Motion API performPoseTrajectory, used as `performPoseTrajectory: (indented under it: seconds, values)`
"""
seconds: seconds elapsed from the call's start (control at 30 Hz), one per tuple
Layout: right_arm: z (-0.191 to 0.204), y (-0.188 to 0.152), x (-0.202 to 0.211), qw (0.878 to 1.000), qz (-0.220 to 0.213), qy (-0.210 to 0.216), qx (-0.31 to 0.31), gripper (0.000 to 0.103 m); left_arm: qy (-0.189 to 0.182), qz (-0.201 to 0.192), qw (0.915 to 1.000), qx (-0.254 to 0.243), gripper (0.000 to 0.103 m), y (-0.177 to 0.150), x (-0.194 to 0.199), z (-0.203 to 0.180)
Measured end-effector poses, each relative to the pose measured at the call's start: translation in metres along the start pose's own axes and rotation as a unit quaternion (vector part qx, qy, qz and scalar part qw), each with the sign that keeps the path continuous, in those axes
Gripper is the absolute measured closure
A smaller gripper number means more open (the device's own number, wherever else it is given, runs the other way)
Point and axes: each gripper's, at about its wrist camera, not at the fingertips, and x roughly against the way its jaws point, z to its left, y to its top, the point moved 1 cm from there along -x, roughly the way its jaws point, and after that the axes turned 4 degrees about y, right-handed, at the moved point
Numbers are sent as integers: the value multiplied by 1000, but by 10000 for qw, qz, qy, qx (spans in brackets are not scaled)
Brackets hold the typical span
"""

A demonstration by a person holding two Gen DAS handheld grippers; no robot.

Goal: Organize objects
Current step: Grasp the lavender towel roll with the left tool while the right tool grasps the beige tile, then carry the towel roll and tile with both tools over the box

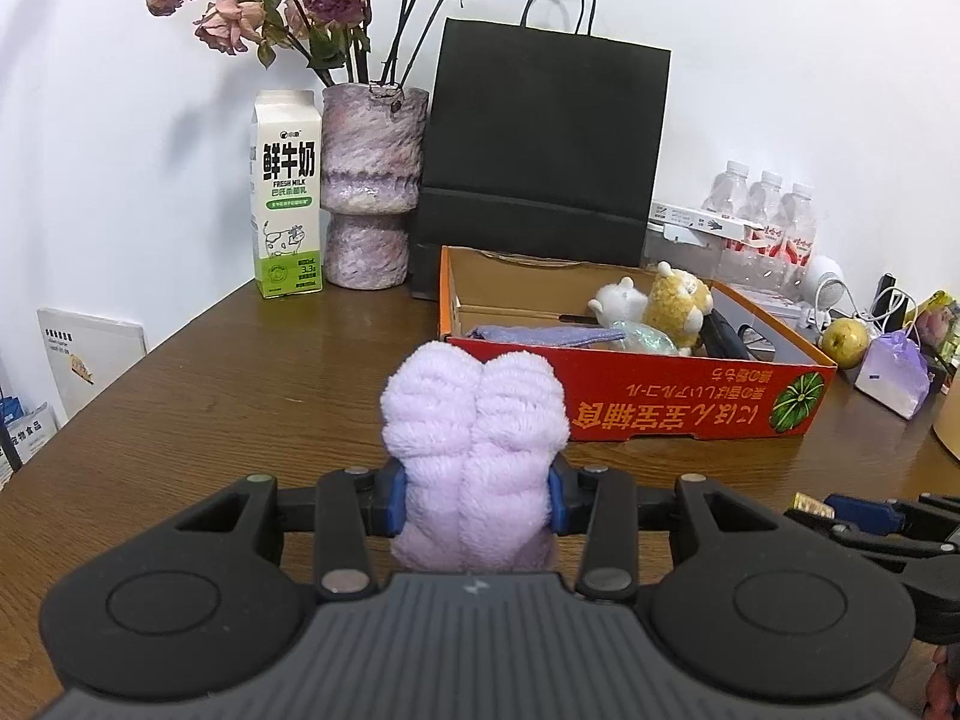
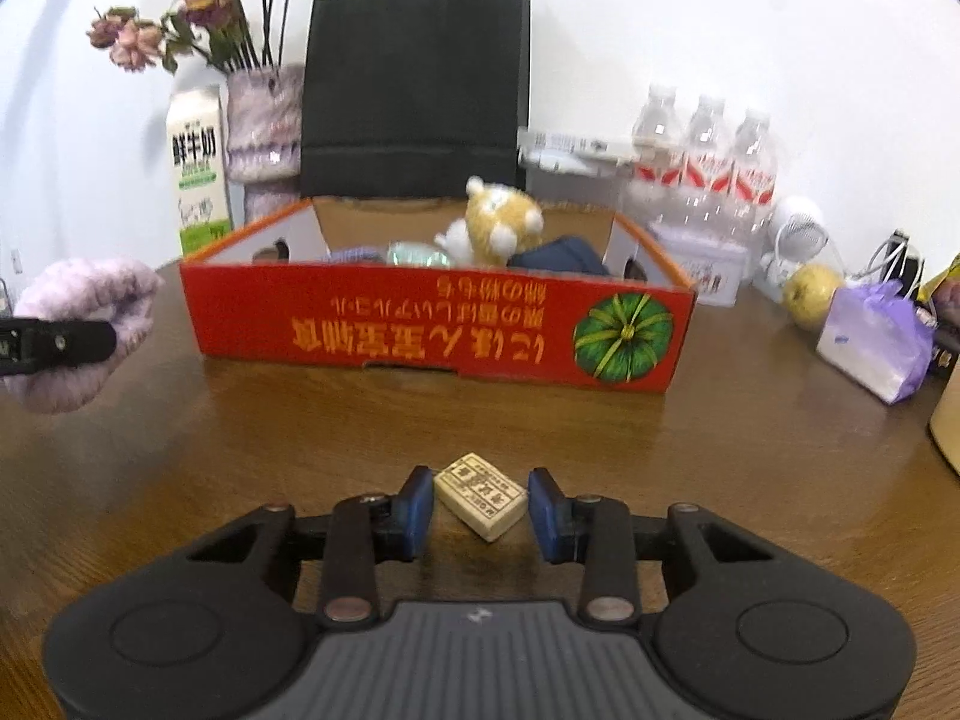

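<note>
My left gripper (image 1: 477,501) is shut on a rolled lilac fluffy towel (image 1: 474,420), held above the wooden table just in front of the red cardboard box (image 1: 690,408). From the right wrist view the same towel (image 2: 84,300) shows at the far left. My right gripper (image 2: 480,510) sits low over the table, its blue pads against the corners of a small beige printed block (image 2: 480,495), shut on it. The box (image 2: 438,330) lies beyond and holds a yellow plush toy (image 2: 501,222), a purple cloth (image 1: 546,334), a white figure (image 1: 621,300) and a dark item.
Behind the box stand a black paper bag (image 1: 540,150), a vase of dried roses (image 1: 369,180) and a milk carton (image 1: 285,198). At the right are water bottles (image 2: 702,150), a yellow-green fruit (image 2: 813,294) and a small lilac bag (image 2: 876,342).
</note>
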Motion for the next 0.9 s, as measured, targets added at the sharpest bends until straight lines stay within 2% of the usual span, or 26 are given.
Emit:
performPoseTrajectory:
  seconds: [0.17, 0.47, 0.9]
  values:
    - [4, -2, 13, 9994, -309, 149, -25, 70, 1, -107, 9999, -4, 62, 0, 7, -1]
    - [21, -4, 28, 9981, -530, 281, 167, 70, 58, -98, 9999, -43, 62, -8, 15, -7]
    - [33, -6, 52, 9956, -796, 410, 275, 70, 163, -262, 9995, -14, 61, -23, 51, -15]
